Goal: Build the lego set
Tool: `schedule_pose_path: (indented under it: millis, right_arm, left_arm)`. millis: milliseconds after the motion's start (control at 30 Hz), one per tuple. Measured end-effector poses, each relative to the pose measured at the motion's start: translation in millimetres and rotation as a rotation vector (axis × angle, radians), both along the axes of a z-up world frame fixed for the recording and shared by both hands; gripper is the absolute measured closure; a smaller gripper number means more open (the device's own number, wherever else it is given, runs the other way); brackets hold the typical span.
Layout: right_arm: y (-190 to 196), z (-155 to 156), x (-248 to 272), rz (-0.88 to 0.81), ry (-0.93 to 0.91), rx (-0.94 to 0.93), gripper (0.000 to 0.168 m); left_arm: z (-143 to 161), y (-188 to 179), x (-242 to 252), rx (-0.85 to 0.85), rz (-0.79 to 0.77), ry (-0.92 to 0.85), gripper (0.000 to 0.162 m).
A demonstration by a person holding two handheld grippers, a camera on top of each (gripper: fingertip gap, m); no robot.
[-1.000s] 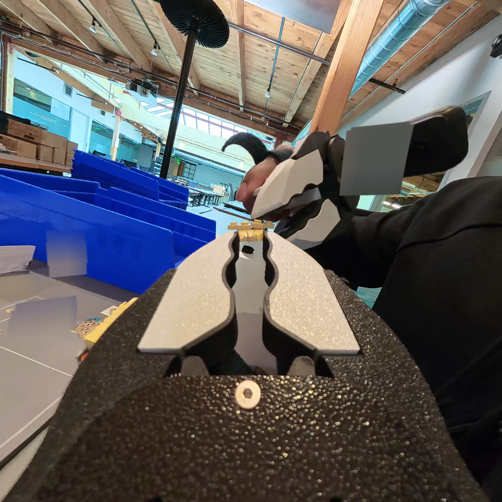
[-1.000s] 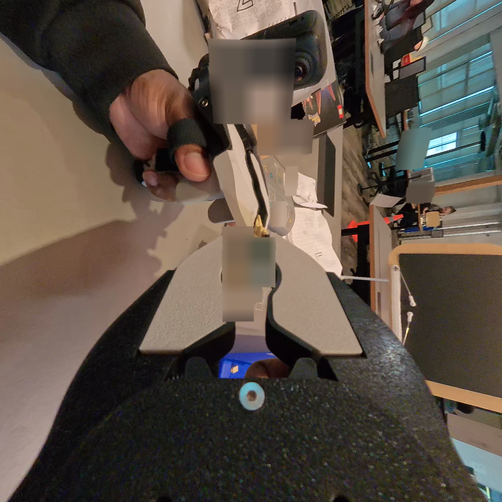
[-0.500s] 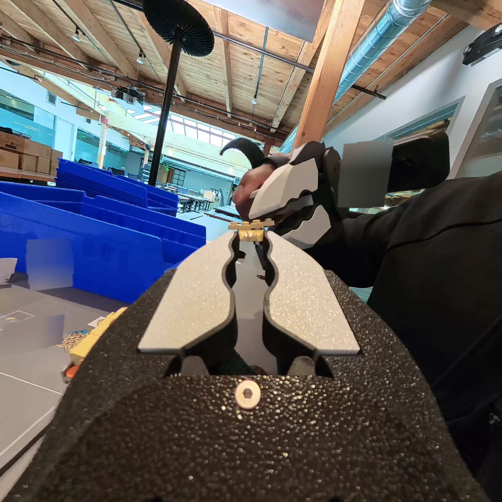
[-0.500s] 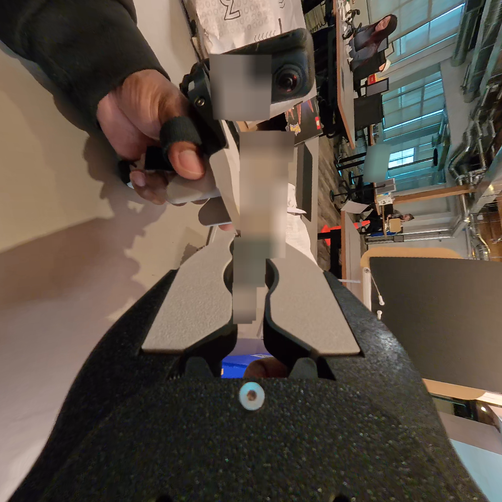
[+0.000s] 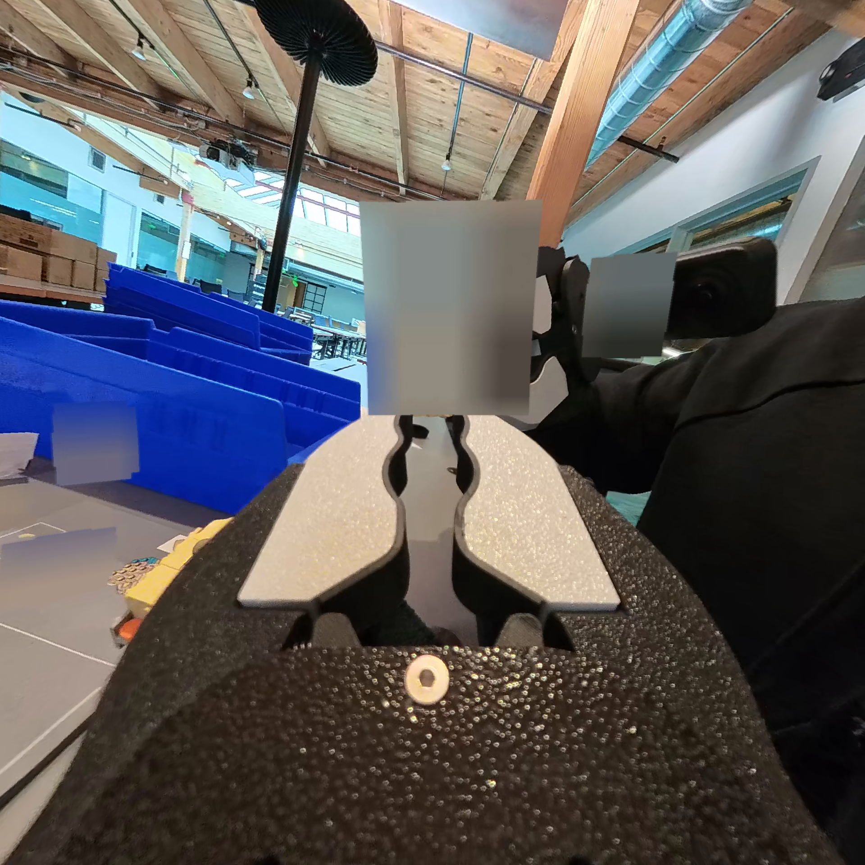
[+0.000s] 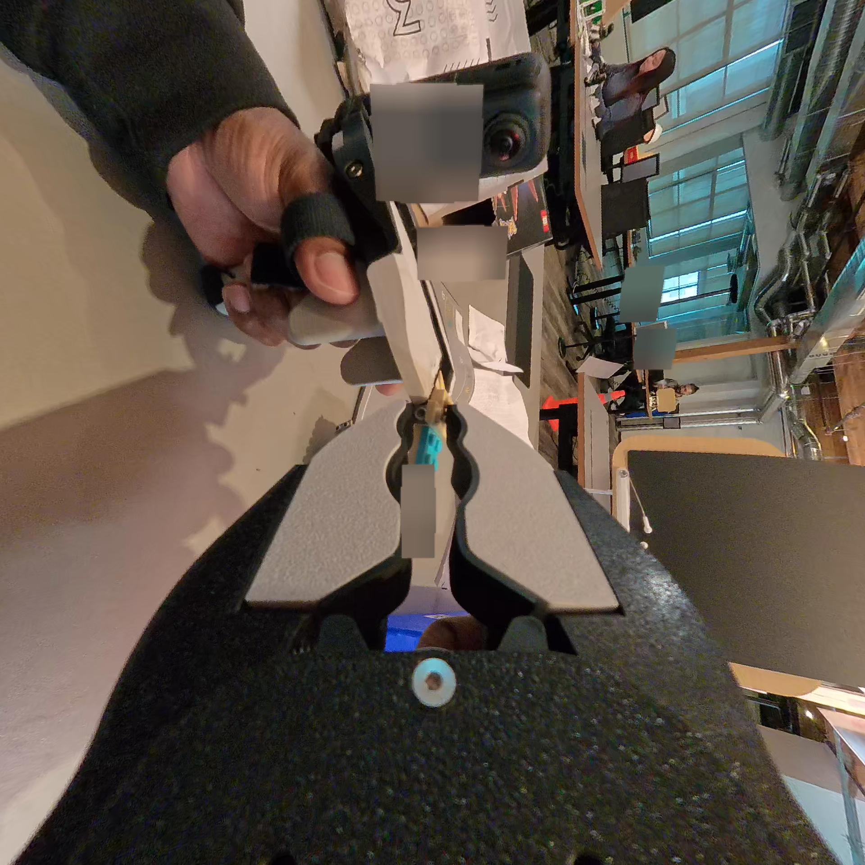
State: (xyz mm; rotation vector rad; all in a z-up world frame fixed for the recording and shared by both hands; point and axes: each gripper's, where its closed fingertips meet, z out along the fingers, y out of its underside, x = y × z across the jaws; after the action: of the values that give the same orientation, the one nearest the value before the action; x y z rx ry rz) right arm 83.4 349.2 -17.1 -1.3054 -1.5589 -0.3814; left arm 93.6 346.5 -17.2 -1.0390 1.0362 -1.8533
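Little has shifted since half a second ago: both grippers stay met tip to tip above the bench, and only the teal part of the build has come out from behind a blur patch.

Nearest in the right wrist view, the right gripper has its fingers closed in on the lego build, a tan piece at the tips with a teal piece behind it in the gap. Just beyond, the left gripper meets it, held by a hand, its fingers pressed almost together on a tan sliver at the build's far end. Its camera sits behind, and a printed paper sheet lies farther off.

The left wrist view hides that joint. A blur patch covers the left gripper's own fingertips, so from there I cannot tell what they pinch; only the narrow wavy gap below shows. It does show what the other view lacks: loose yellow lego pieces lie on the bench close to the gripper's left edge, with bare mat beside them. Stacked blue bins wall off the left side. A black sleeve fills the right, and a sliver of the right gripper shows with its camera.
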Motion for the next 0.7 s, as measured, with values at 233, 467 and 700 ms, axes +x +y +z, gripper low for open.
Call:
schedule_pose_path:
  millis: [233,467,700]
  right_arm:
    - [2.2,-3.1,2.9,-0.001,0.035,-0.014,0.155]
    - [7.6,-3.3,8.4,-0.072,0.165,-0.049,0.14]
    - [0.5,-11.8,23.9,-0.108,0.542,-0.393,0.132]
  left_arm:
    - [-3.4,2.0,2.3,0.003,0.017,0.017,0.147]
    - [-1.2,13.8,2.4,0.03,0.107,0.008,0.146]
    - [1.8,14.1,-3.9,0.114,0.116,-0.011,0.146]
